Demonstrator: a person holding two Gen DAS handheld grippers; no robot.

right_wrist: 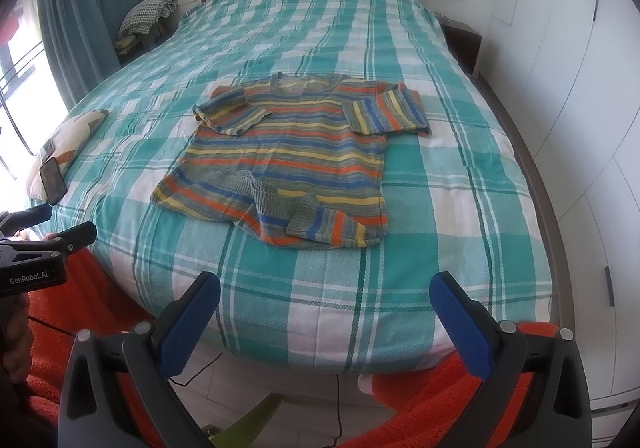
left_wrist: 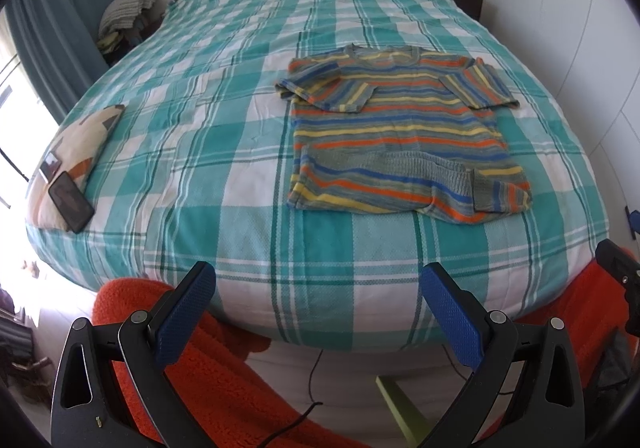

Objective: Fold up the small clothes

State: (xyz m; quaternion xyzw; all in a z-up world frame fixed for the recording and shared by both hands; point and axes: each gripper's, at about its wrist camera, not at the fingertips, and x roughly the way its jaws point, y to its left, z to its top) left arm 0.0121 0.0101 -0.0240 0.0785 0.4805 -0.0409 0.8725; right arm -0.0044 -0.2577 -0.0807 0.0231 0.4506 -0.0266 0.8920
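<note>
A small striped knitted sweater [left_wrist: 400, 127] in orange, yellow, blue and grey lies flat on the teal checked bedspread [left_wrist: 224, 151], neck toward the headboard, both sleeves folded in over the chest and a hem corner turned up. It also shows in the right wrist view [right_wrist: 288, 159]. My left gripper [left_wrist: 318, 276] is open and empty, held at the foot of the bed, well short of the sweater. My right gripper [right_wrist: 324, 288] is open and empty, also at the foot of the bed. The left gripper's side shows in the right wrist view [right_wrist: 60, 228].
A patterned cushion [left_wrist: 76, 151] with a black phone [left_wrist: 71, 201] on it lies at the bed's left edge. An orange blanket [left_wrist: 224, 376] lies below the bed's foot. White wardrobes [right_wrist: 592, 127] stand right, a curtain [right_wrist: 80, 7] left, a clothes pile [right_wrist: 148, 19] by the headboard.
</note>
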